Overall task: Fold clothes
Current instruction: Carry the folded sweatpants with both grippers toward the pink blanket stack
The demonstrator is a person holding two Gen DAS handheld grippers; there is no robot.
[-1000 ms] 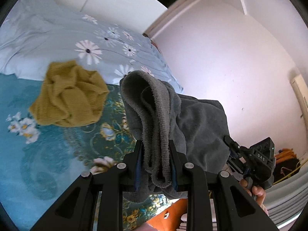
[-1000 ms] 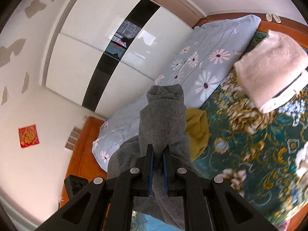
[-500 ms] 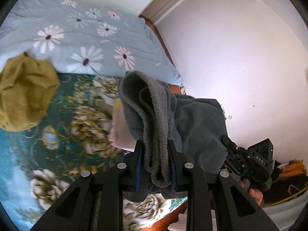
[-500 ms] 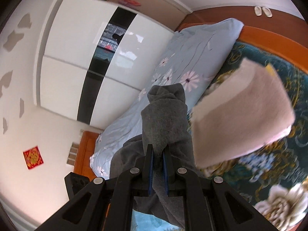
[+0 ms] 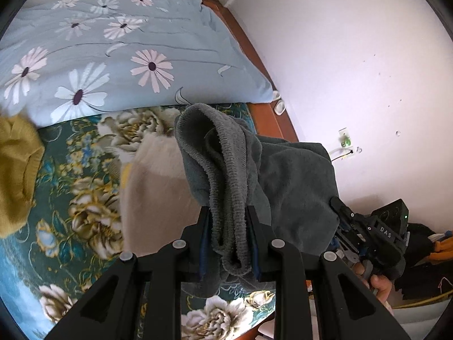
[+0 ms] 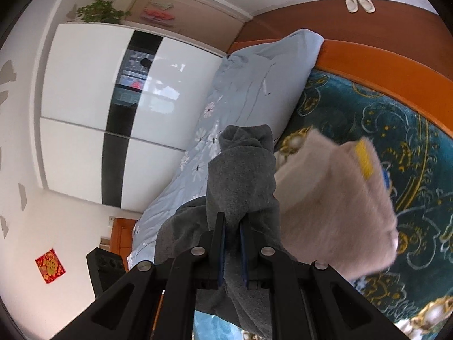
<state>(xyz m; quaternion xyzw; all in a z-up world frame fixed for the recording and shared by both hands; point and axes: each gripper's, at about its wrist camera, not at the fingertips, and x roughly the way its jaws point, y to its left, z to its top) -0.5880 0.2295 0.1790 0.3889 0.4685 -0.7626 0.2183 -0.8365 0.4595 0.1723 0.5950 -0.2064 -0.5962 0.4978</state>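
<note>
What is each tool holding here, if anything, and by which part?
Both hold the same grey garment. The left tool clamps a bunched ribbed edge; the right tool pinches a gathered fold of plain fabric.

You face a bed [image 5: 85, 192] spread with a teal floral cover. At the bed's head lies a pale blue daisy-print quilt [image 5: 119, 56]. Beside the bed runs an orange-brown wooden frame [image 6: 382, 62], and past it a plain pinkish wall [image 5: 354, 56]. Beyond the bed's head stands a glossy white wardrobe [image 6: 85, 107] with a dark stripe, a plant [image 6: 99, 11] on top.
</note>
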